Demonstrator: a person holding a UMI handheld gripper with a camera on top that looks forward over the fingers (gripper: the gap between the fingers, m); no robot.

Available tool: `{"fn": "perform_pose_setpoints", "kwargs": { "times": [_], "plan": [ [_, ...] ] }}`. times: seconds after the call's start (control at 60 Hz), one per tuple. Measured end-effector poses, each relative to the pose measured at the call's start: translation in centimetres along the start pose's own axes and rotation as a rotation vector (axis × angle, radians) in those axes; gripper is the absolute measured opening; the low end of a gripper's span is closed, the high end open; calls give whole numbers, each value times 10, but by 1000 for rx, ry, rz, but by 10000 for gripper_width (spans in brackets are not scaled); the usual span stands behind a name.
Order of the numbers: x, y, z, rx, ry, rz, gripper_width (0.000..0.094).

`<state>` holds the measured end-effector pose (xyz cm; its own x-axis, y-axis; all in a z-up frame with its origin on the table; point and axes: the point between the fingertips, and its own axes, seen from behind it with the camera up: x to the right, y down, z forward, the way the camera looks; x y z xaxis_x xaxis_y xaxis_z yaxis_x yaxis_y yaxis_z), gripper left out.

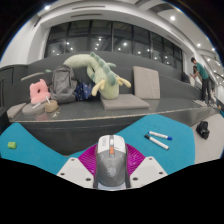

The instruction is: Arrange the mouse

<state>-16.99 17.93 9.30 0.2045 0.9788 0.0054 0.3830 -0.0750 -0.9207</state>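
Mouse (111, 161) | clamped between fingers (111, 172) | markers (158, 139) ahead right

Colours noted – lower centre of frame
Grey mouse (111, 160) on magenta pads (90, 160); teal mat (40, 145) – white markers (158, 140), blue caps.

table (40, 140): teal top, white edge, just ahead of fingers | sofa (150, 108): grey, beyond table, plush toys (98, 70) + cushions (146, 82) on it | windows (120, 40): dark, along back wall | ceiling lights (45, 8): on | person (203, 78): standing far right
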Motion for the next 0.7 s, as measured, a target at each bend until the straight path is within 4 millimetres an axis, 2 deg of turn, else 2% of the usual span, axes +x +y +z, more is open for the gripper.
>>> {"fn": "perform_pose_setpoints", "kwargs": {
  "times": [0.133, 0.233, 0.25, 0.267, 0.35, 0.367, 0.417, 0.433, 0.467, 0.55, 0.633, 0.7],
  "plan": [
    [24, 55, 47, -104, 8, -37, 351],
    [31, 87, 64, -166, 15, -70, 376],
    [32, 91, 65, -172, 16, -77, 415],
    [31, 93, 66, -174, 13, -76, 412],
    [35, 90, 66, -160, 8, -33, 498],
    [36, 91, 66, -164, 13, -29, 531],
    [44, 91, 66, -174, 37, -37, 722],
    [47, 91, 65, -173, 50, -43, 795],
    [50, 89, 62, -171, 63, -54, 868],
    [44, 69, 44, -125, 44, -26, 859],
    [36, 54, 2, -102, 31, 12, 855],
    [25, 49, -46, -103, 18, 31, 863]
  ]
}}
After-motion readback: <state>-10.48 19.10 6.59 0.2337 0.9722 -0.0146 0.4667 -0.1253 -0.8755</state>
